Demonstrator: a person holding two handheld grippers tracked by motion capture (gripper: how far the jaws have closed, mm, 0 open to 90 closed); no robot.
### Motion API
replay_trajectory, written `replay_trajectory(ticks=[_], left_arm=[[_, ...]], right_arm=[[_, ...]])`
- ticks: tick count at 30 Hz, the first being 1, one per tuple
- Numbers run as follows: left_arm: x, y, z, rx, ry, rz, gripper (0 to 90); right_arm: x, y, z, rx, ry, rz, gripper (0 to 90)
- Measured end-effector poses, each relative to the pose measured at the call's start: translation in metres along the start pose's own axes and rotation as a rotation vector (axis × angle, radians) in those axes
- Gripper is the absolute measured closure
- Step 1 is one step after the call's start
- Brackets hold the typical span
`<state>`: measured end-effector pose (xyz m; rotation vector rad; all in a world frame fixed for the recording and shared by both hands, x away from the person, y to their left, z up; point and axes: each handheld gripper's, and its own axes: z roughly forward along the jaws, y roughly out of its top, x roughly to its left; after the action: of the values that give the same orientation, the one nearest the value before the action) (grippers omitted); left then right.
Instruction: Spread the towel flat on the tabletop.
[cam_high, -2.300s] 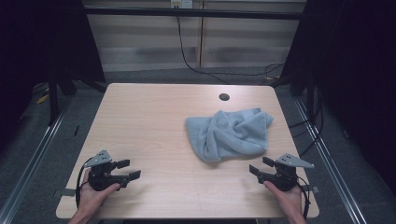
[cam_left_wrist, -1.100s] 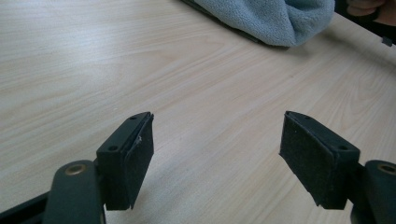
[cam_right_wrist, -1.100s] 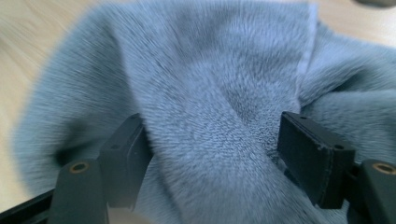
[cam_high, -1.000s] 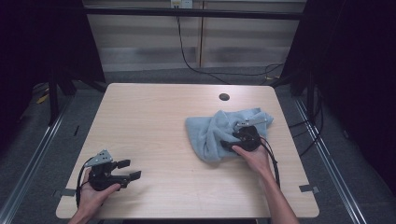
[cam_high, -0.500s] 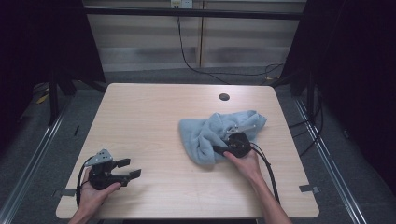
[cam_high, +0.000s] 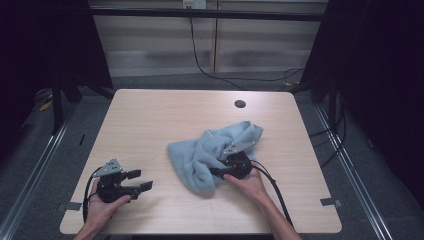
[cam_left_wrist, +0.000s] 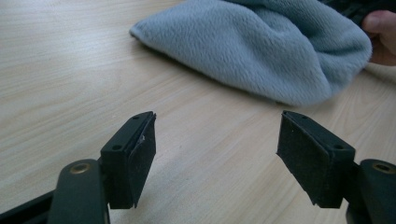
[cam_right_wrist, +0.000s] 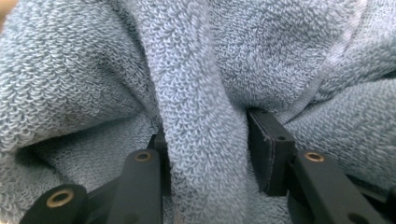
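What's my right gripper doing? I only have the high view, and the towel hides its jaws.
Observer: The right gripper has a thick fold of the blue towel pinched between its jaws.
Operator: And the left one?
Observer: The left gripper has its jaws wide apart with nothing between them, only bare table.
Operator: Which way is it aimed?
Observer: Toward the towel's rounded near edge.

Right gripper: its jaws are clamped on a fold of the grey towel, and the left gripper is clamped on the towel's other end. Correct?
Not quite. The left gripper holds nothing: the left gripper view shows its jaws wide open over bare table, short of the towel. The right gripper does clamp a towel fold, as the right gripper view shows.
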<state>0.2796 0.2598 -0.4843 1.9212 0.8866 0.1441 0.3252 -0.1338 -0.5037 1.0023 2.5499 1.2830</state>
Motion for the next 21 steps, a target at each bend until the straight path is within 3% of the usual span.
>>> replay_trajectory(ticks=[6, 10, 13, 19, 20, 21], left_arm=[[0.001, 0.004, -0.007, -0.030, 0.005, 0.002, 27.5], [0.009, 0.008, -0.016, -0.084, 0.028, -0.073, 29.2], [0.013, 0.010, -0.018, -0.095, 0.040, -0.094, 29.2], [0.007, 0.019, -0.015, -0.073, 0.041, -0.051, 29.2], [0.004, 0.025, -0.012, -0.062, 0.014, -0.034, 29.2], [0.004, 0.025, -0.012, -0.062, 0.014, -0.034, 29.4]], right_arm=[[0.026, 0.005, 0.013, 0.012, 0.069, -0.043, 58.5], [0.048, 0.009, 0.025, 0.013, 0.136, -0.078, 56.9], [0.062, 0.013, 0.031, 0.027, 0.173, -0.102, 53.4], [0.071, 0.017, 0.029, 0.036, 0.186, -0.088, 40.9], [0.070, 0.019, 0.019, 0.030, 0.172, -0.083, 37.1], [0.070, 0.019, 0.019, 0.030, 0.172, -0.083, 37.1]])
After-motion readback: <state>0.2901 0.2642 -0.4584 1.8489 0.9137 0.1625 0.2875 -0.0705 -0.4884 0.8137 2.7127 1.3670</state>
